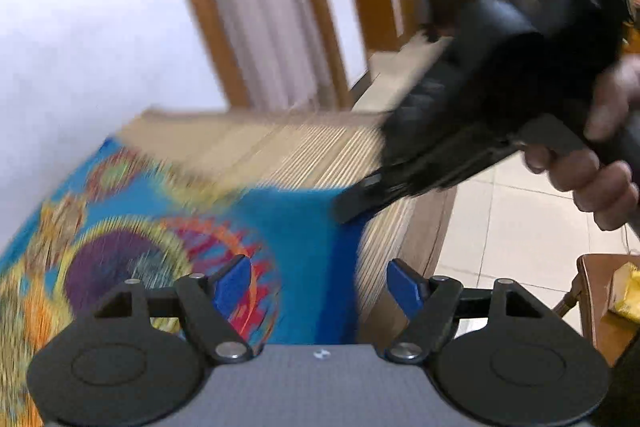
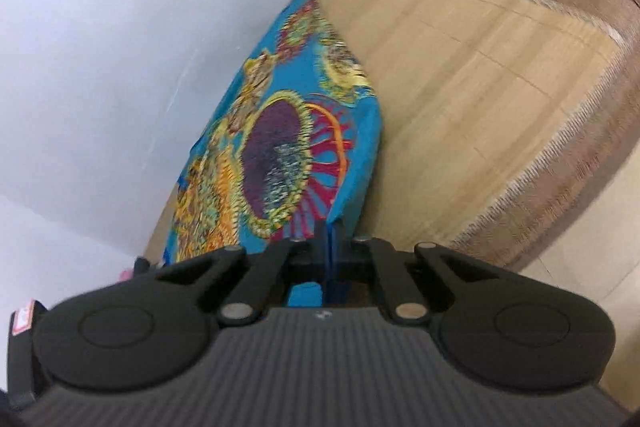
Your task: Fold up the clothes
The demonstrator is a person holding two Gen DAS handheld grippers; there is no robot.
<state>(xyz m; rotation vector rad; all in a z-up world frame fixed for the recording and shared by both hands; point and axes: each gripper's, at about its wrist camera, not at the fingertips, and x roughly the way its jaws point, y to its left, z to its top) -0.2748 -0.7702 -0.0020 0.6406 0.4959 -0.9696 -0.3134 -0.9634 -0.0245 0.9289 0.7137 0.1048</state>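
Pinching the garment [image 2: 280, 147] corner, right tool [image 2: 329, 239] tilts downward.

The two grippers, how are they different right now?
The left gripper has its blue fingers spread wide apart with nothing pinched; the right gripper has its fingers pressed together on the corner of the colourful cloth. The left gripper hovers over the cloth's plain blue edge, while the right gripper sits at the cloth's near corner on the bamboo mat. Both have black bodies and blue fingers.
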